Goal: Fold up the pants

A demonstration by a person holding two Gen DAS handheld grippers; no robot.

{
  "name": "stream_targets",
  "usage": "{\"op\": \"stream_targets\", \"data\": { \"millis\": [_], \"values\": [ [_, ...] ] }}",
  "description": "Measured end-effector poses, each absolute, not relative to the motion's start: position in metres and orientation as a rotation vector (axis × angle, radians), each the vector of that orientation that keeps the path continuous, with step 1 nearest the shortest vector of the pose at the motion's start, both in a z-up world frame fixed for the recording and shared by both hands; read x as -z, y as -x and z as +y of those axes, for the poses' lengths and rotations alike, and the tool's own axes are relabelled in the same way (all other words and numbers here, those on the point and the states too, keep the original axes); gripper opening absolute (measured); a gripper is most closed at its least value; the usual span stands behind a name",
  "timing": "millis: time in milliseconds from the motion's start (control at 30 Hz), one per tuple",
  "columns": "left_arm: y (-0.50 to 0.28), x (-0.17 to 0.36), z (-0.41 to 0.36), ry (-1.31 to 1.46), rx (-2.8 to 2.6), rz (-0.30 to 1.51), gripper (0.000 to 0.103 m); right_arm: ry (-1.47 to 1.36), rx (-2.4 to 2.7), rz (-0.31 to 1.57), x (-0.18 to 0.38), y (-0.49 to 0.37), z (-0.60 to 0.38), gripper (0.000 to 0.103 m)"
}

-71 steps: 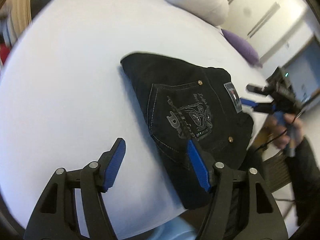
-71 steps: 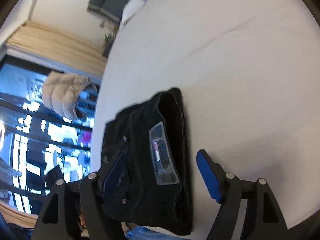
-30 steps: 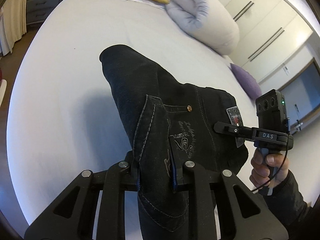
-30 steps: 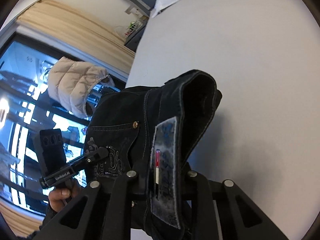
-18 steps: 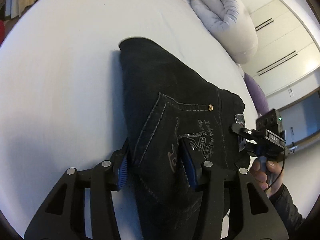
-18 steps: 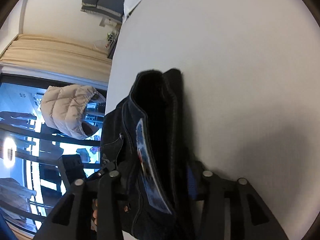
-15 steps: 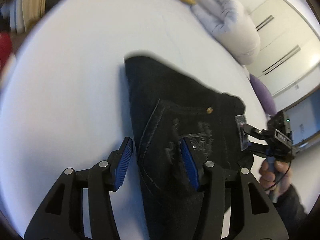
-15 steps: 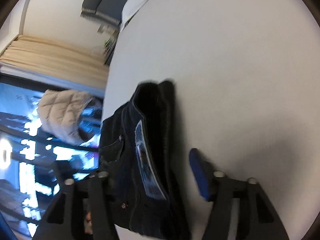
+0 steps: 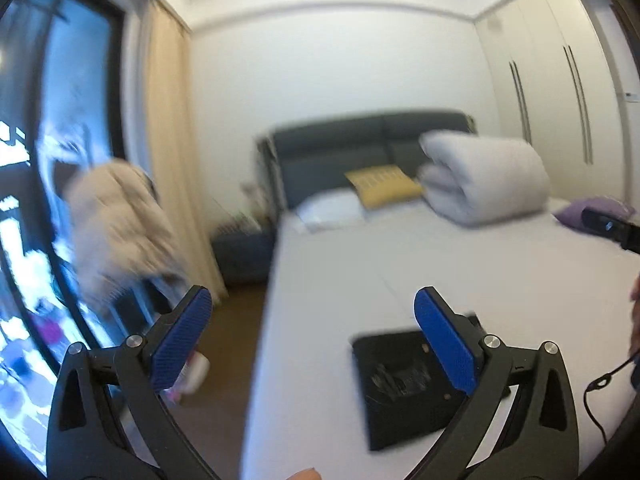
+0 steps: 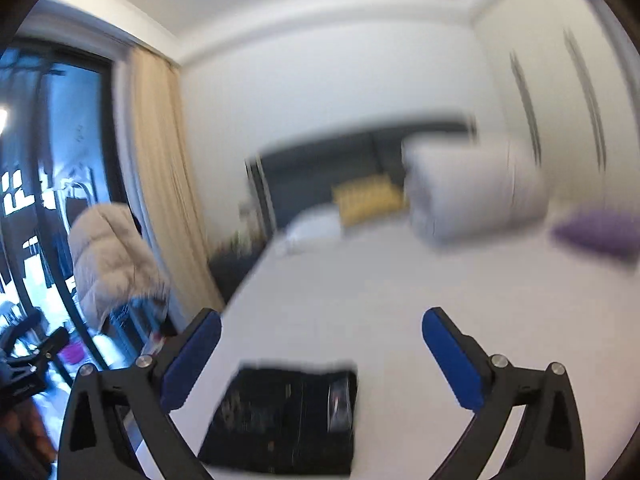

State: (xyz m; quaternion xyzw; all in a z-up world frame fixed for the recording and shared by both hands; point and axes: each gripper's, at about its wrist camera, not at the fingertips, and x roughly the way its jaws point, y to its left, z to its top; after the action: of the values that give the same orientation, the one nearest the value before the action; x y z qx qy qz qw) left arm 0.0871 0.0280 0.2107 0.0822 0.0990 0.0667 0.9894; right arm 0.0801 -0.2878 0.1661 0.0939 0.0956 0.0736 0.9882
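The black pants (image 9: 404, 380) lie folded into a flat, compact rectangle on the white bed (image 9: 400, 260), near its front left edge. They are also in the right wrist view as the pants (image 10: 288, 416), blurred by motion. My left gripper (image 9: 312, 300) is raised above and in front of them. Its jaws are opening wide, with nothing between the blue pads. My right gripper (image 10: 322, 320) hangs above the bed in the same way, jaws opening and nothing between them. The other gripper's tip (image 9: 608, 226) shows at the right edge of the left wrist view.
A rolled white duvet (image 9: 484, 180), a yellow pillow (image 9: 380, 186) and a purple pillow (image 9: 588, 210) lie by the dark headboard (image 9: 340, 152). A beige jacket (image 9: 116, 220), a curtain and a window are on the left; wardrobe doors (image 9: 560, 92) are on the right.
Both grippers let go of the pants, opened wide and rose, swinging up from pointing down at the bed to nearly level. The pants now lie folded on the sheet.
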Motion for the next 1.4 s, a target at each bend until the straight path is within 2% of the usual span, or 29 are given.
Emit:
{"op": "stream_targets", "data": {
  "millis": [67,233,433,600,800,1067,1400],
  "values": [
    [-0.055,-0.231,0.020,-0.157,-0.122,0.128,0.103,-0.128,-0.130,0.075,-0.196,-0.049,-0.280,0.103],
    [0.014,-0.260,0.011,-0.174,-0.184,0.017,0.103,-0.086,-0.084,-0.056,-0.241,0.003,-0.272,0.103],
    [0.039,-0.267,0.008,-0.164,-0.210,0.158,0.103,-0.134,-0.064,-0.029,-0.269,0.032,-0.271,0.103],
    [0.046,-0.248,0.009,-0.128,-0.196,0.293,0.103,-0.138,-0.034,0.013,-0.278,0.056,-0.268,0.103],
    [0.010,-0.209,0.014,0.004,-0.125,0.488,0.103,-0.131,-0.029,0.114,-0.255,0.055,-0.255,0.103],
    [-0.042,-0.145,0.013,0.055,-0.113,0.668,0.103,-0.111,-0.012,0.392,-0.185,0.028,-0.243,0.103],
    [-0.102,-0.078,0.004,0.008,-0.118,0.761,0.103,-0.087,-0.018,0.596,-0.138,0.002,-0.232,0.103]
  ]
}}
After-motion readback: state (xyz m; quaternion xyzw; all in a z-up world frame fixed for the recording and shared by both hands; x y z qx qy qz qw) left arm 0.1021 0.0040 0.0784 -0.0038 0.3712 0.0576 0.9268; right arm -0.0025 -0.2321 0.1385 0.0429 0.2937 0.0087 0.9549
